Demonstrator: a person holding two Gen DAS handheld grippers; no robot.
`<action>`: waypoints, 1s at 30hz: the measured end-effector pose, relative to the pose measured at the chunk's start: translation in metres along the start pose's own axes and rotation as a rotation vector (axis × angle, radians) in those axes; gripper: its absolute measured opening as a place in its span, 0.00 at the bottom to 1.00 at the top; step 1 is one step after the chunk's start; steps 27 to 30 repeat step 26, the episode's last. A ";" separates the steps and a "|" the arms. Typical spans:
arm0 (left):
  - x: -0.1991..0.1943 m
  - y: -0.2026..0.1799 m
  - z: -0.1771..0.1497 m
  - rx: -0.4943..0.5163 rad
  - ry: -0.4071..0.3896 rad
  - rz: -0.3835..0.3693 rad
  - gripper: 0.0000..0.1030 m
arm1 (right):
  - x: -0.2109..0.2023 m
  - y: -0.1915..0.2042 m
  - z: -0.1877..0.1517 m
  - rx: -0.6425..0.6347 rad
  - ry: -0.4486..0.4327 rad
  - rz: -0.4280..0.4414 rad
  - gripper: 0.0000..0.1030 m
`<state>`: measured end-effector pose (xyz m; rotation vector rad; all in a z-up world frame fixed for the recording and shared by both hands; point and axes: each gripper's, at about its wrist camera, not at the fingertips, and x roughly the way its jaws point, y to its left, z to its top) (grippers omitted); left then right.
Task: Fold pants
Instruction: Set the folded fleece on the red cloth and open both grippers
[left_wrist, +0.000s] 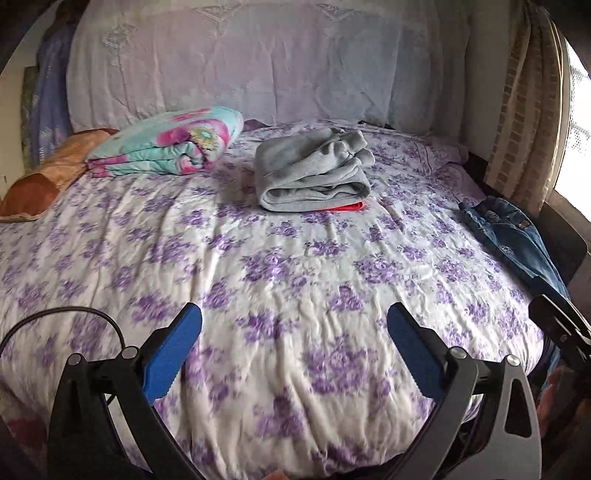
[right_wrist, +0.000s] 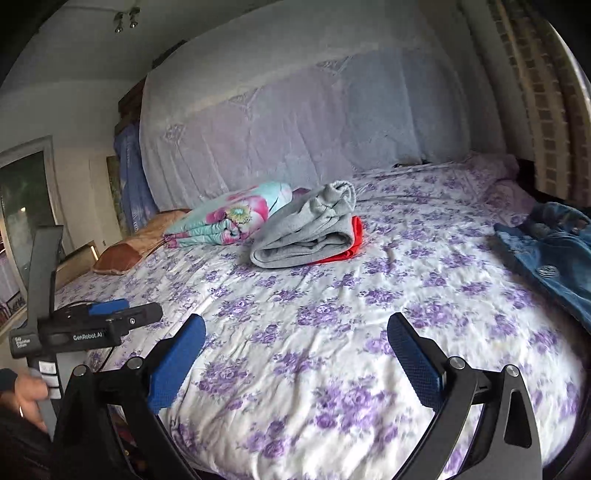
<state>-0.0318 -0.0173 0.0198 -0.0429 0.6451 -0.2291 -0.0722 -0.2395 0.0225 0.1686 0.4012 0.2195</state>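
Blue jeans (left_wrist: 517, 240) lie crumpled at the bed's right edge, one leg hanging over the side; the right wrist view has them (right_wrist: 546, 258) at far right. Folded grey pants (left_wrist: 312, 173) rest on a red garment (left_wrist: 347, 207) near the headboard, also seen in the right wrist view, grey pants (right_wrist: 306, 236) over red garment (right_wrist: 354, 236). My left gripper (left_wrist: 294, 314) hangs open above the near part of the bed with nothing between its blue pads. My right gripper (right_wrist: 295, 325) is open and empty too, well short of the jeans.
A purple-flowered sheet (left_wrist: 258, 258) covers the bed. A folded floral blanket (left_wrist: 166, 144) and a brown pillow (left_wrist: 48, 173) sit at the back left. A white cloth drapes the headboard (left_wrist: 258, 66). Curtains (left_wrist: 524, 110) and a window are on the right. A hand (right_wrist: 29, 391) grips the left tool's handle.
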 end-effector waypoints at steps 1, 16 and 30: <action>-0.004 0.002 -0.004 -0.012 -0.009 0.010 0.95 | -0.005 0.003 -0.001 -0.009 -0.007 -0.009 0.96; -0.031 -0.004 -0.028 0.066 -0.120 0.141 0.95 | -0.024 0.018 -0.019 -0.045 0.012 -0.042 0.96; -0.019 0.004 -0.027 0.028 -0.053 0.128 0.95 | -0.023 0.020 -0.021 -0.063 0.013 -0.050 0.96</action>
